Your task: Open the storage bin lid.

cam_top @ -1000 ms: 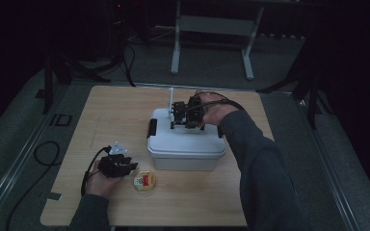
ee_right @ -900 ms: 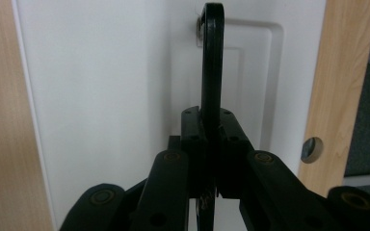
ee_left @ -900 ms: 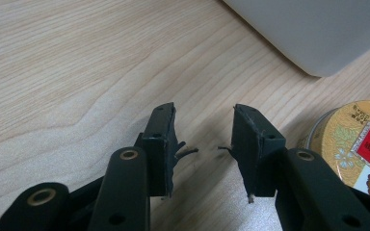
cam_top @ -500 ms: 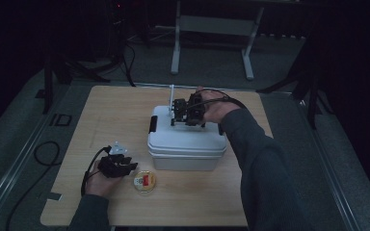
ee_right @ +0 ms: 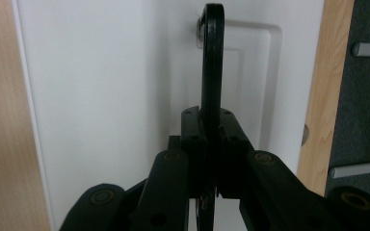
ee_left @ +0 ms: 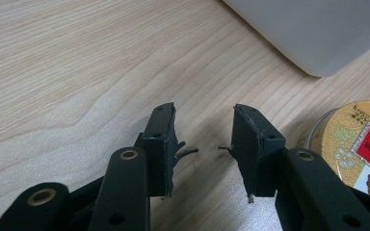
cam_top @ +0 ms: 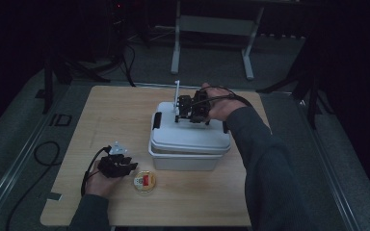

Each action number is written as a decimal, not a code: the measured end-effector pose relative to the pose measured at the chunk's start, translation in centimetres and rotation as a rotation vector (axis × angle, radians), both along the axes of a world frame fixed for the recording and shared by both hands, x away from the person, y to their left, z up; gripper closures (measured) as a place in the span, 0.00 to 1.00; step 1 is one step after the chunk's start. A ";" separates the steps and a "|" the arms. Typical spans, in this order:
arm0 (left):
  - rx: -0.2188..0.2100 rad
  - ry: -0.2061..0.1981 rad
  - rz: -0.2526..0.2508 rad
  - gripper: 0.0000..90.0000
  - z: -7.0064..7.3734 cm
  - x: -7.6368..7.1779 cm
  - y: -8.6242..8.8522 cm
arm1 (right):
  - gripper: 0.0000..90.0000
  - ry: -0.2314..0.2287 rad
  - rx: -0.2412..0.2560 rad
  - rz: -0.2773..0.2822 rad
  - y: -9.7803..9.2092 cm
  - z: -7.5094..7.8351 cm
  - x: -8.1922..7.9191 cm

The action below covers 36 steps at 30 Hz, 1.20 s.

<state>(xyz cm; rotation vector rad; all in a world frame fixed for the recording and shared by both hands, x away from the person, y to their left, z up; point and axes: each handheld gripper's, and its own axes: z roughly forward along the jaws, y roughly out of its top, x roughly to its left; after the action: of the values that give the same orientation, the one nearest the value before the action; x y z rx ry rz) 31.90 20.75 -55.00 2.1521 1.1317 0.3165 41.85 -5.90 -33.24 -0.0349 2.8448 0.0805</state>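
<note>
The place looks like a lab or recording studio rather than a home. A single light wooden table (cam_top: 125,110) stands alone on grey carpet (cam_top: 24,139) in a darkened room. Black stand legs (cam_top: 53,72) and loose cables (cam_top: 38,159) surround it, a grey metal frame (cam_top: 212,29) stands behind, and a small red indicator light (cam_top: 119,6) glows in the dark background.

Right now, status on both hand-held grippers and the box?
Right hand-held gripper shut on black handle of white box. Left hand-held gripper open, beside tin.
</note>
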 end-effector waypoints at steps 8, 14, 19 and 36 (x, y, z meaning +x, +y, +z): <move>0.001 0.000 0.000 0.68 0.0 0.0 0.0 | 0.94 -0.011 0.006 -0.012 -0.7 0.4 0.1; 0.002 0.000 -0.002 0.68 0.0 0.0 0.0 | 0.94 -0.017 0.005 -0.030 -1.7 0.8 0.2; 0.002 0.000 -0.002 0.68 0.0 0.0 0.0 | 0.94 -0.023 -0.003 -0.040 -2.3 1.2 0.2; -0.002 0.001 0.000 0.68 0.0 0.0 0.0 | 0.94 -0.030 -0.012 -0.071 -4.1 1.5 0.2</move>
<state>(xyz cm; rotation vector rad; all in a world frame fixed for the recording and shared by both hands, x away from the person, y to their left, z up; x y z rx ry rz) 31.91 20.79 -55.01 2.1501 1.1324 0.3142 42.07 -9.96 -31.73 0.0624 2.8133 0.0471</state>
